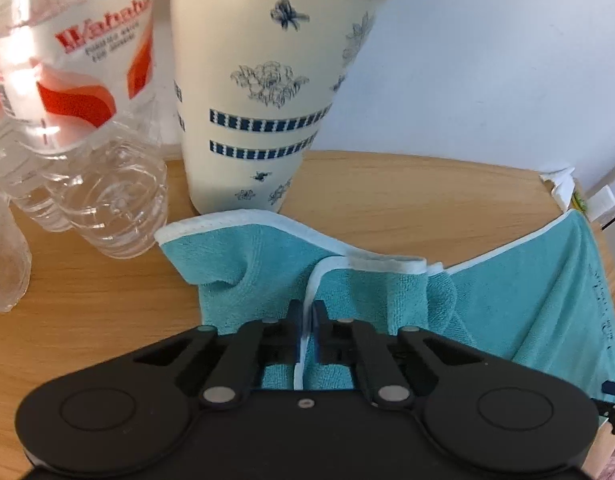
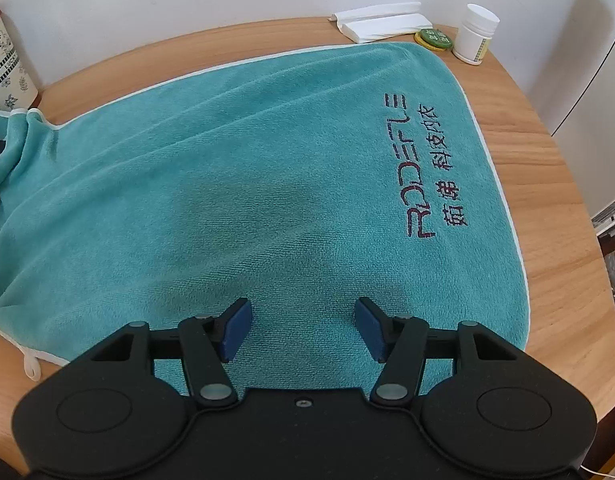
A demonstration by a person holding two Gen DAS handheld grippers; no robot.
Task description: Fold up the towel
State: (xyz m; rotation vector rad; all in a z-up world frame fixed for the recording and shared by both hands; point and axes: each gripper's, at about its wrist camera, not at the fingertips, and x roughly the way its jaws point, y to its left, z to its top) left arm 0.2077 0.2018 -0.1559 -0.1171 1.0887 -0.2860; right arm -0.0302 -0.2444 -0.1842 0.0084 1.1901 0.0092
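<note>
Left gripper (image 1: 307,312): clenched on the towel's white-piped edge — the trim runs straight up between the two blue pads, which stand nearly together.
Right gripper (image 2: 303,320): released, blue pads spread wide apart above the towel's near part, nothing between them.
Towel (image 2: 235,184): teal, with white trim, lying on the round wooden table (image 2: 555,184); in the right wrist view it fills most of the tabletop, mostly flat, with a bunched corner at 9 o'clock.
Towel, left wrist view: here the cloth (image 1: 507,292) is gathered and rumpled around the left gripper, one flap folded over towards 11 o'clock, the flat part stretching off to 3 o'clock.
Lettering (image 2: 421,168): dark embroidered characters near the towel's 3 o'clock edge — readable only in the right wrist view; in the left view it is a faint smear.
Only in the left view: a clear plastic bottle (image 1: 71,92) with a red and white label at 10 o'clock, lying tilted, near a cream container with blue flower print and red rim (image 1: 275,92) at 12 o'clock, whose base touches the towel's folded flap.
Only in the right view: a white folded cloth or paper (image 2: 383,22) at 1 o'clock, a green round lid (image 2: 433,38) beside it, and a small white jar (image 2: 475,34) just beyond the towel's far corner.
</note>
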